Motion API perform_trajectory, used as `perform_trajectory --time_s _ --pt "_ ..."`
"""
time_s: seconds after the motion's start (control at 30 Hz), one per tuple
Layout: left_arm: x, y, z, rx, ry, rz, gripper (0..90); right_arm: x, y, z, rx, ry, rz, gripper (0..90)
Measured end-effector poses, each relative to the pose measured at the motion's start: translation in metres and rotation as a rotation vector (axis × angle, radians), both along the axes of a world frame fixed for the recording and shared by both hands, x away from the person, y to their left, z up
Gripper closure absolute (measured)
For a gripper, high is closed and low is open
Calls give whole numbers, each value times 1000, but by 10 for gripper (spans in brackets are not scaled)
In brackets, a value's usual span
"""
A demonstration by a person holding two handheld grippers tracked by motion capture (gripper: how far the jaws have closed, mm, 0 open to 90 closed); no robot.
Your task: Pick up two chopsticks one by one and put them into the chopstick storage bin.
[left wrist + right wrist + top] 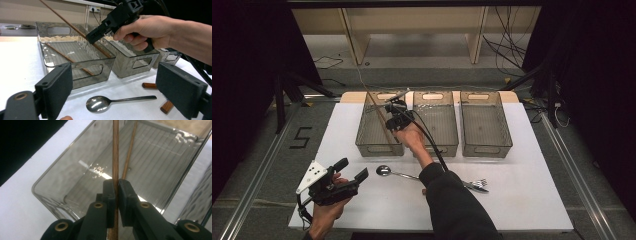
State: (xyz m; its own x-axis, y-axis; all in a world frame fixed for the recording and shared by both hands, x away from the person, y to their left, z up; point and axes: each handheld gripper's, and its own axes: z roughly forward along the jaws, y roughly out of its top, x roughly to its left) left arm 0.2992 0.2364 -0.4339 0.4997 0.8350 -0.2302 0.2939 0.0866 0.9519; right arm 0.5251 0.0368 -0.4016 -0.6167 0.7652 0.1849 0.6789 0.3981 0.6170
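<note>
- The right tool (116, 186) is clamped on a wooden chopstick (115, 150) and holds it slanted over the leftmost bin (362, 142), upper centre of the high view, probably to drop it beside the chopstick already lying inside (62, 56).
- The left tool (353, 172) rests at lower left, its jaws wide apart and empty, out of the way.
- A spoon (384, 171) and fork (479, 185) lie on the worktop (522, 200), seemingly awaiting sorting.

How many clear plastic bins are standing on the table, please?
3, in a row across the table's far side: the left bin under the right gripper, the middle bin, the right bin.
</note>
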Motion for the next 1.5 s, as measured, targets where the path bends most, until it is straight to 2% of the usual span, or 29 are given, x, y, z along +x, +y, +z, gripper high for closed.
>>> perform_trajectory --time_s 0.03,0.2,0.33,0.63,0.8,1.03,1.23,1.5 --pt "0 0 0 0 0 1 137 0 0 -1 3 8 -2 839" --pt "0 1 0 -1 1 3 137 1 0 -1 21 29 3 655" --pt "0 0 0 -1 1 2 137 -1 -3 3 46 27 19 590" --pt "0 0 0 0 -1 3 137 -10 -13 22 65 -30 79 459" --pt "0 0 0 -1 1 4 137 -24 -23 34 55 -69 150 385" --pt "0 0 0 2 6 4 137 -44 -50 46 67 -94 226 350" --pt "0 -1 -1 1 4 7 137 -59 -74 48 64 -100 242 336" --pt "1 -1 -1 6 8 7 137 -75 -100 44 72 -105 258 326"
